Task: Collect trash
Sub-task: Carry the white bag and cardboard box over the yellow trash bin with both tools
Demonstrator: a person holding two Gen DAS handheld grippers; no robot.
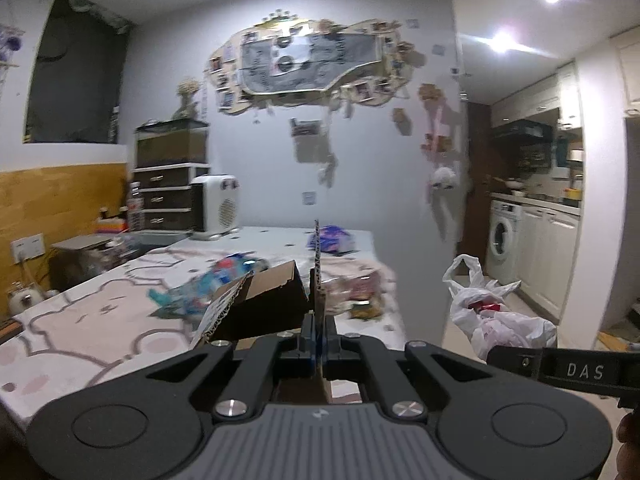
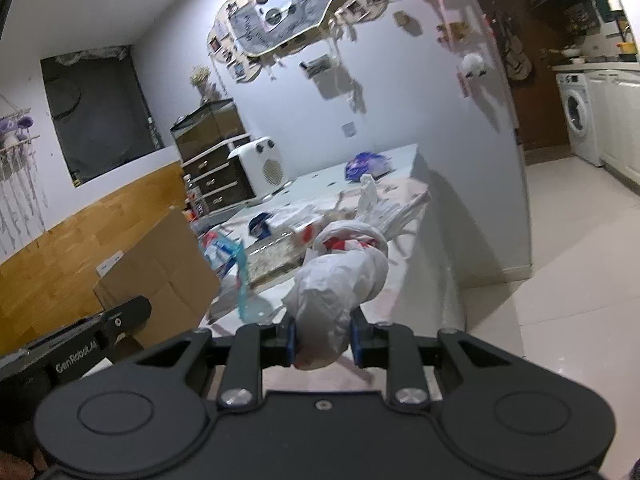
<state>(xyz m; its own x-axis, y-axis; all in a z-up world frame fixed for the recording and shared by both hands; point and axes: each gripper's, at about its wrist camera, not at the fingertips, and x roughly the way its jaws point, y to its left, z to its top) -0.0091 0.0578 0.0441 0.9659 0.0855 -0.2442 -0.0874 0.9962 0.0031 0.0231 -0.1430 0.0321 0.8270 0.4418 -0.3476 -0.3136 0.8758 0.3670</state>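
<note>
My left gripper [image 1: 318,338] is shut on the edge of a flap of a brown cardboard box [image 1: 264,300], held above the table. The box also shows in the right wrist view [image 2: 160,276] at the left. My right gripper [image 2: 323,346] is shut on a white plastic bag [image 2: 344,280] with red print, which also shows in the left wrist view [image 1: 492,312] at the right. Loose wrappers lie on the table: a blue-and-red one [image 1: 212,284], a purple one [image 1: 332,238] and several snack packets [image 1: 364,292].
The table [image 1: 80,320] has a pink-and-white cartoon cloth. A white heater [image 1: 216,208] and dark drawers [image 1: 168,192] stand at its far end. A white wall corner [image 2: 480,160] is beyond the table. A washing machine [image 1: 502,240] and kitchen cabinets are at the right over tiled floor [image 2: 580,260].
</note>
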